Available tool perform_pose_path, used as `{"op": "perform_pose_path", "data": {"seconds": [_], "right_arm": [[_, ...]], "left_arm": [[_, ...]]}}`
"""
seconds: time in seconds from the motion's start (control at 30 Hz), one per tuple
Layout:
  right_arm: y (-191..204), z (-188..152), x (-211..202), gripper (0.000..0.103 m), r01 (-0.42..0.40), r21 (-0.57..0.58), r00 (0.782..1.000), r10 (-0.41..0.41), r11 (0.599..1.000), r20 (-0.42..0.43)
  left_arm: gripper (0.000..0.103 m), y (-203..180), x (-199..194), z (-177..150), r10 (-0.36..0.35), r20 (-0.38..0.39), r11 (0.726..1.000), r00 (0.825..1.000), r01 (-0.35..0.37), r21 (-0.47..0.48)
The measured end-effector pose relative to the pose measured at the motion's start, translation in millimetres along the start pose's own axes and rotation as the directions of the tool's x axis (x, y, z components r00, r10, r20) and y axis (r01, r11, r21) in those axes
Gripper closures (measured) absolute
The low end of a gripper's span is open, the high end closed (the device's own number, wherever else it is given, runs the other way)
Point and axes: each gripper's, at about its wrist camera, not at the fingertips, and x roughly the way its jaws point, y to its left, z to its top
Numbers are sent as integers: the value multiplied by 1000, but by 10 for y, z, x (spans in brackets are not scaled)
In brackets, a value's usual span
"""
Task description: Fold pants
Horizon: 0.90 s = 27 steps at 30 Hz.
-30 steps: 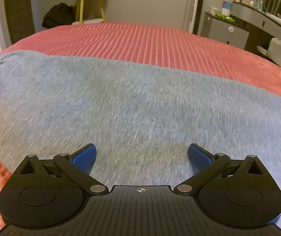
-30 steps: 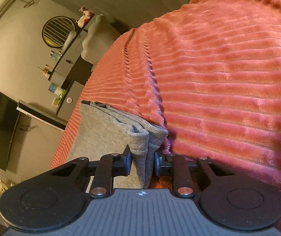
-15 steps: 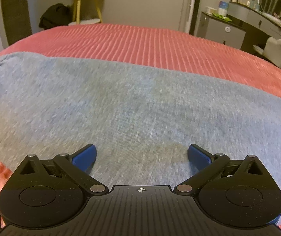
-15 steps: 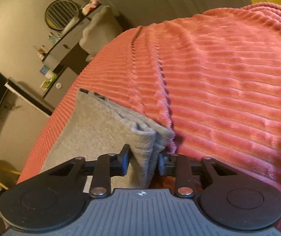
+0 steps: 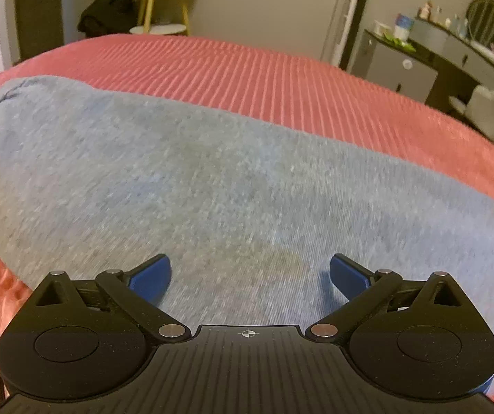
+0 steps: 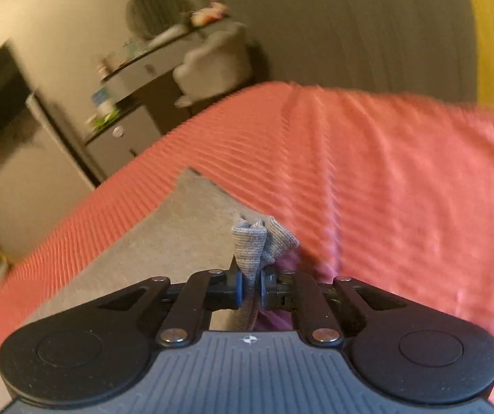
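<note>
Grey knit pants [image 5: 212, 189] lie flat across a pink ribbed bedspread [image 5: 281, 76]. My left gripper [image 5: 250, 276] is open, its blue pads [image 5: 150, 276] low over the cloth near its close edge. In the right wrist view, my right gripper [image 6: 251, 284] is shut on a bunched end of the pants [image 6: 250, 241] and holds it up off the bedspread [image 6: 385, 189]. The rest of the pants [image 6: 164, 241] stretches away to the left.
A grey dresser with bottles and a round mirror [image 5: 454, 51] stands beyond the bed's right side. A yellow-legged stool and a dark bag [image 5: 108, 17] are at the far wall. A pale chair [image 6: 212, 65] sits by the dresser.
My right gripper closed fully on the pants' end, lifted it and swung level. My left gripper stayed open and shifted slightly over the cloth.
</note>
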Motion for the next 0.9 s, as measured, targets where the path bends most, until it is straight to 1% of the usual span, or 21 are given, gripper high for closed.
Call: {"op": "perform_pose_path", "data": {"seconds": [0.03, 0.1, 0.17, 0.23, 0.3, 0.37, 0.4, 0.43, 0.5, 0.53, 0.57, 0.6, 0.63, 0.67, 0.7, 0.73, 0.77, 0.8, 0.83, 0.87, 0.9], "right_arm": [[162, 21, -53, 94, -6, -74, 1000, 7, 997, 23], [621, 44, -183, 94, -60, -257, 995, 77, 965, 57], [1131, -10, -301, 94, -150, -411, 982, 182, 899, 39], [1630, -188, -399, 94, -258, -543, 957, 289, 799, -29], [2069, -485, -460, 94, -372, -637, 918, 371, 675, -142], [2407, -877, -466, 94, -482, -686, 867, 411, 545, -283], [2524, -1083, -439, 94, -531, -686, 840, 415, 497, -350], [2605, -1238, -402, 94, -561, -679, 824, 401, 473, -401], [2746, -1597, -312, 91, -614, -664, 790, 331, 428, -517], [2773, -1704, -286, 83, -620, -670, 784, 288, 410, -550], [2812, -1791, -286, 81, -611, -688, 790, 246, 392, -561], [2802, -1803, -319, 71, -605, -692, 795, 248, 393, -554], [2776, -1738, -345, 56, -626, -658, 778, 281, 418, -562], [2697, -1611, -347, 47, -662, -580, 745, 337, 475, -575], [2580, -1485, -326, 32, -684, -490, 719, 389, 540, -576], [2456, -1372, -289, 29, -691, -390, 701, 434, 609, -566], [2314, -1266, -220, 29, -672, -296, 701, 455, 679, -549], [2181, -1210, -152, 29, -629, -248, 724, 438, 737, -533], [2026, -1162, -58, 38, -546, -244, 774, 370, 802, -513], [1875, -1129, 20, 48, -441, -209, 816, 293, 873, -498], [1731, -1080, 64, 54, -403, -116, 818, 300, 908, -491]], "left_arm": [[2, -4, -30, 10, 0, 11, 1000, 1000, 0, 4], [2, -7, -94, 32, -7, 42, 1000, 999, 6, 21], [2, 8, -152, 42, -23, 64, 999, 998, 21, 27], [2, 27, -200, 45, -38, 77, 999, 996, 36, 24], [3, 47, -233, 49, -46, 83, 999, 996, 45, 17], [3, 72, -255, 48, -46, 89, 999, 995, 46, 10], [3, 78, -259, 46, -51, 89, 999, 995, 50, 9], [3, 80, -260, 45, -56, 87, 998, 995, 55, 10], [3, 76, -249, 43, -64, 81, 998, 995, 63, 16], [3, 62, -241, 38, -72, 77, 997, 994, 70, 24], [3, 49, -239, 28, -81, 75, 996, 994, 78, 34], [3, 23, -232, 24, -93, 70, 995, 993, 90, 49], [3, -5, -226, 20, -108, 64, 993, 992, 104, 63], [3, -34, -224, 14, -127, 57, 990, 990, 123, 75], [3, -71, -222, 14, -153, 46, 985, 987, 148, 88], [3, -106, -218, 18, -178, 37, 980, 983, 174, 97], [4, -138, -215, 22, -202, 28, 975, 979, 199, 100], [6, -185, -211, 37, -232, 14, 968, 973, 230, 100], [9, -236, -200, 60, -267, -5, 959, 964, 267, 95], [12, -277, -187, 87, -298, -23, 950, 954, 298, 90], [16, -340, -158, 122, -329, -46, 939, 943, 332, 85]]}}
